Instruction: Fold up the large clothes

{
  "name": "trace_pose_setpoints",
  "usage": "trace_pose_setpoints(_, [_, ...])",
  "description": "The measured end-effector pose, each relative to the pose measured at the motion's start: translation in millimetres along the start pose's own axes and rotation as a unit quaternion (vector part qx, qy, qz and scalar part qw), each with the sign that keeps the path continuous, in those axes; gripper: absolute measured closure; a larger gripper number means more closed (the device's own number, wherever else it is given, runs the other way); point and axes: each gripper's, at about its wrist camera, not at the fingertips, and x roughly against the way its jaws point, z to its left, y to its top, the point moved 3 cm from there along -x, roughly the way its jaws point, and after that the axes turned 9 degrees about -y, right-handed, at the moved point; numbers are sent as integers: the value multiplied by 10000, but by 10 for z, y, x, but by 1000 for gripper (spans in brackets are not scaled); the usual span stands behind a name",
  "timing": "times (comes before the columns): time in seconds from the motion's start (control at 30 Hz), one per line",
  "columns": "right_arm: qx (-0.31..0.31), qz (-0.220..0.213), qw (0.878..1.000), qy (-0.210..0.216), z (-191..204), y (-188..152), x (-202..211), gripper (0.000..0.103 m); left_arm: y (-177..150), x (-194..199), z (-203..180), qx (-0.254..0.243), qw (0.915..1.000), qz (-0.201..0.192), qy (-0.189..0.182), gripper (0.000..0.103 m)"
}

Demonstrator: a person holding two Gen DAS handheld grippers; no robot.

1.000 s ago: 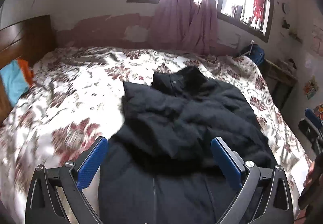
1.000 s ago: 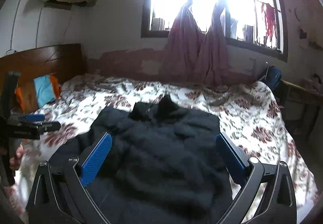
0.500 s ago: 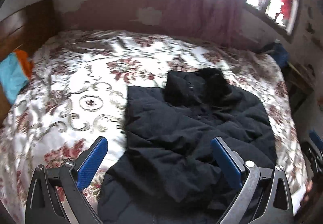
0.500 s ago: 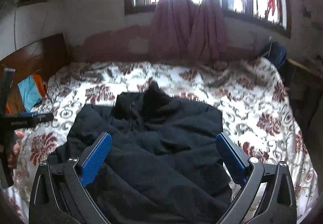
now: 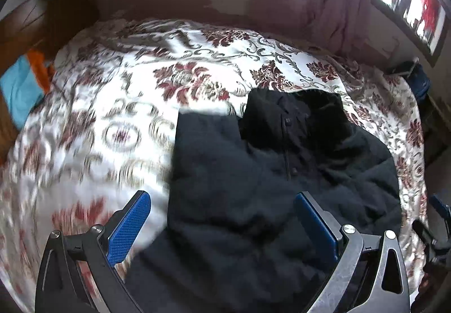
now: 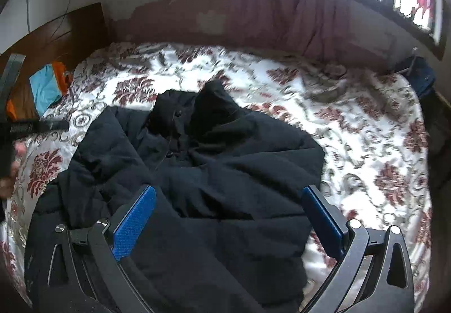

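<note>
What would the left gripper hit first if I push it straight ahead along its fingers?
Most likely the black padded jacket: the open left gripper points down at its body, nothing between. Depth is unclear, but the floral bedspread lies left of that line.

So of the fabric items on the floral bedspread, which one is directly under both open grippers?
The black padded jacket, spread across the bed's middle. The folded turquoise cloth and orange cloth lie far off by the wooden headboard.

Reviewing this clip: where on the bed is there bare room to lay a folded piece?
Free: the bedspread between the black jacket and the headboard, short of the blue and orange cloth; also the strip toward the curtains, and right of the jacket in the right wrist view. Crowded: the near middle, under the jacket.
</note>
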Motion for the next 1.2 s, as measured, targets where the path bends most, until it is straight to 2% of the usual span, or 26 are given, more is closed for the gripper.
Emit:
trace_pose_setpoints(0.1, [116, 395, 9990, 171, 143, -23, -305, 2, 318, -217, 41, -72, 9999, -111, 34, 0])
trace_pose_setpoints(0.27, [6, 597, 9979, 252, 264, 25, -633, 2, 747, -765, 146, 151, 9999, 49, -42, 0])
trace_pose_setpoints(0.4, [-341, 487, 9980, 193, 246, 378, -876, 2, 994, -1145, 111, 383, 9990, 232, -12, 2])
trace_pose_setpoints(0.57, [-944, 349, 9947, 198, 276, 1047, -1306, 2, 1343, -1619, -61, 710, 9958, 519, -262, 1])
trace_pose_setpoints(0.67, [-1182, 555, 9914, 24, 337, 1326, -1647, 2, 1426, -1854, -145, 778, 9939, 717, -316, 4])
trace_pose_setpoints(0.73, [-1285, 858, 9880, -58, 374, 1372, -1876, 18, 1437, -2012, -175, 801, 9917, 922, -404, 23])
trace_pose_setpoints(0.77, [-1306, 978, 9866, -32, 398, 1367, -1974, 39, 1427, -2091, -187, 796, 9907, 1056, -333, 42])
trace_pose_setpoints(0.8, [-1285, 1080, 9858, -53, 407, 1353, -2046, 51, 1409, -2159, -191, 800, 9895, 1171, -284, 55])
trace_pose_setpoints(0.83, [-1254, 1152, 9853, -94, 430, 1322, -2114, 55, 1381, -2253, -189, 828, 9876, 1317, -226, 59])
trace_pose_setpoints(0.87, [-1220, 1136, 9860, -73, 449, 1284, -2153, 63, 1363, -2318, -183, 871, 9859, 1415, -210, 67])
trace_pose_setpoints(0.9, [-1215, 1077, 9867, 7, 457, 1248, -2152, 76, 1341, -2370, -170, 943, 9842, 1467, -296, 79])
trace_pose_setpoints(0.97, [-1259, 855, 9883, 76, 429, 1204, -2044, 86, 1290, -2376, -143, 1030, 9838, 1362, -553, 92])
trace_pose_setpoints(1.1, [-1080, 325, 9935, 157, 311, 1017, -1595, 92, 1157, -1997, -14, 984, 9880, 711, -958, 96])
trace_pose_setpoints(1.2, [-1245, 143, 9919, 211, 47, 852, -1289, 98, 934, -1563, 137, 1147, 9838, 377, -1327, 98])
